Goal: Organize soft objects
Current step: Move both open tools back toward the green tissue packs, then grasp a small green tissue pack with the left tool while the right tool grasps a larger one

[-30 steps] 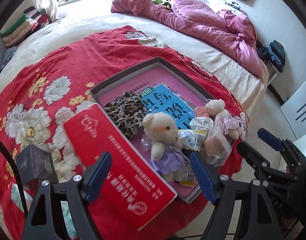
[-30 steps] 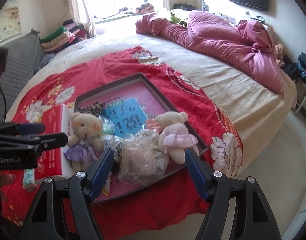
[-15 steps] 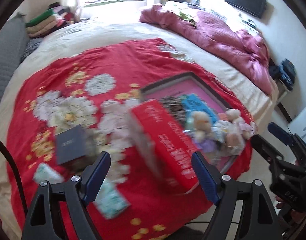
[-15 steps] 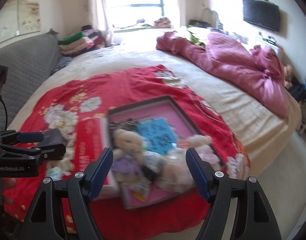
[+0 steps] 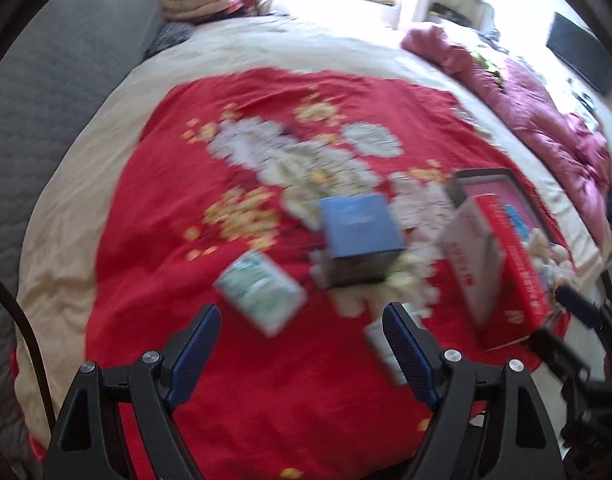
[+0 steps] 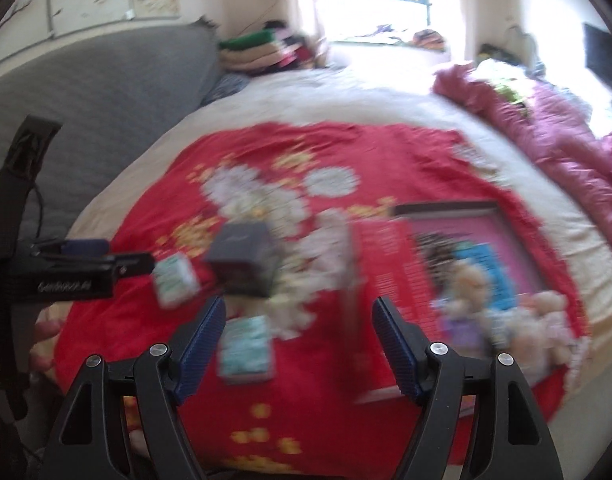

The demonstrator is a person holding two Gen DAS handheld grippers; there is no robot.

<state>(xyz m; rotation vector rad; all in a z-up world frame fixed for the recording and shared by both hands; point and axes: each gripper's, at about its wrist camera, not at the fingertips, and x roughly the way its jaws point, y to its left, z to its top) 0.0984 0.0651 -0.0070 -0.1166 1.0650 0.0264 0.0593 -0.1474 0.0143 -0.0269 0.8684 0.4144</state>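
Both views are motion-blurred. My left gripper (image 5: 302,340) is open and empty above the red floral blanket (image 5: 266,128), just short of a pale green tissue pack (image 5: 260,292); a second pack (image 5: 380,344) lies by its right finger. My right gripper (image 6: 300,332) is open and empty, above another pale green pack (image 6: 246,344). Two teddy bears (image 6: 470,292) (image 6: 546,320) lie in the pink-lined tray (image 6: 502,224), at the right in the right wrist view. In the left wrist view the bears (image 5: 546,248) peek out behind the red box (image 5: 502,264).
A dark blue box (image 5: 358,224) stands mid-blanket, also in the right wrist view (image 6: 242,256). The red box (image 6: 390,272) lies beside the tray. A crumpled pink duvet (image 5: 546,112) lies far right. Grey padded headboard (image 6: 86,96) at left, folded clothes (image 6: 258,50) behind.
Both grippers have swung left, away from the tray of bears, toward the dark box and tissue packs. The tray has slid to the right of both views. Both stay open.
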